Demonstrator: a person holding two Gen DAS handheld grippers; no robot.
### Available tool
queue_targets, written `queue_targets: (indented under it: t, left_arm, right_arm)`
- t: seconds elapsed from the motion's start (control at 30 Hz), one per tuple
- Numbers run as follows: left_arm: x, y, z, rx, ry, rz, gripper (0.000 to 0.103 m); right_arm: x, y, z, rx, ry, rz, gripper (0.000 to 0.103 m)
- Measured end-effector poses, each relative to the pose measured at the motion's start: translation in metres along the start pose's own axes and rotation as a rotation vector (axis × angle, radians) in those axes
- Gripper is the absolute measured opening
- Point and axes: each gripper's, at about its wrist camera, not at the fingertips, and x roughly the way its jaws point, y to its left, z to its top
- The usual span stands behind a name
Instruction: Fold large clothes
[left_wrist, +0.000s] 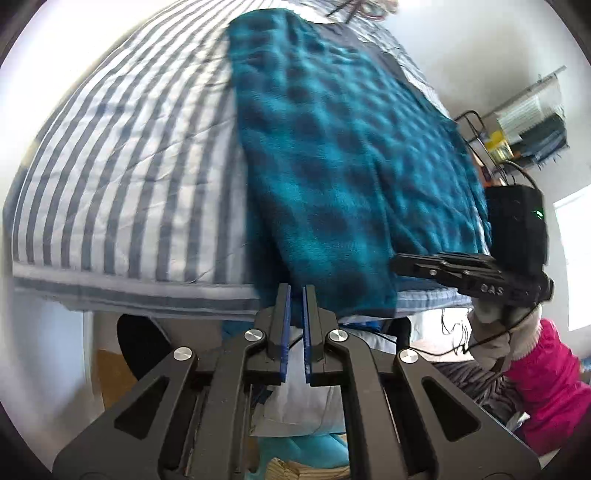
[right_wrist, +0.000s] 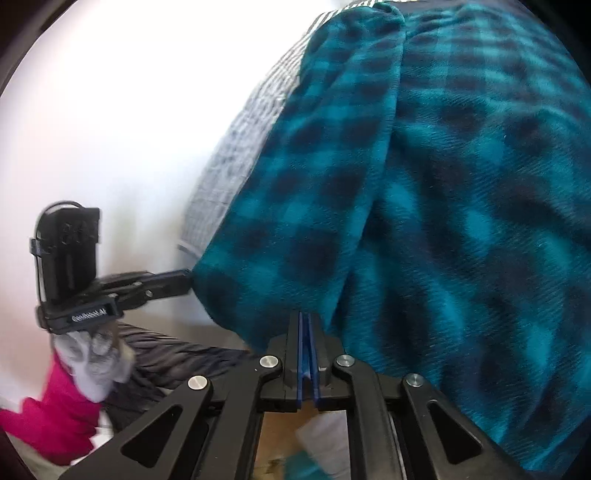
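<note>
Black linkage arms w/ silver bolts fill the bottom of both wrist views. Left hand-held gripper: blue pads nearly together, a thin gap showing between them, tips right at the near hem of the teal plaid fleece garment; can't tell whether cloth is pinched, so it reads closed, grip unclear. In the right wrist view that same left hand-held gripper comes in from the left, tips touching the garment's lower left corner. Right hand-held gripper: pads pressed together, tips against the hanging hem, but whether fabric sits between them I can't tell. Seen from the left wrist cam, the right hand-held gripper sits at the garment's right edge. Garment lies lengthwise on the bed w/ grey-and-white striped cover, near end draping over the bed's edge. Pink sleeve and pale glove show behind the left unit.
</note>
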Motion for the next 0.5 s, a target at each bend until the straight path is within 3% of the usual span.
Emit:
queue_targets:
  t: [0.13, 0.2, 0.3, 0.5]
  left_arm:
    - [-0.008, 0.018, 0.0, -0.08, -0.061, -0.004, 0.049]
    - [-0.008, 0.023, 0.0, -0.106, -0.068, -0.024, 0.052]
    - [0.005, 0.029, 0.005, -0.135, -0.05, -0.044, 0.055]
    - [0.037, 0.037, 0.001, -0.227, -0.027, -0.097, 0.055]
  right_arm:
    - [-0.003, 0.026, 0.0, -0.128, -0.057, -0.095, 0.026]
    - [-0.005, 0.039, 0.003, -0.195, -0.096, -0.112, 0.027]
    - [0.006, 0.044, 0.011, -0.219, -0.081, -0.093, 0.028]
    - [0.041, 0.016, 0.024, -0.097, -0.003, -0.088, 0.026]
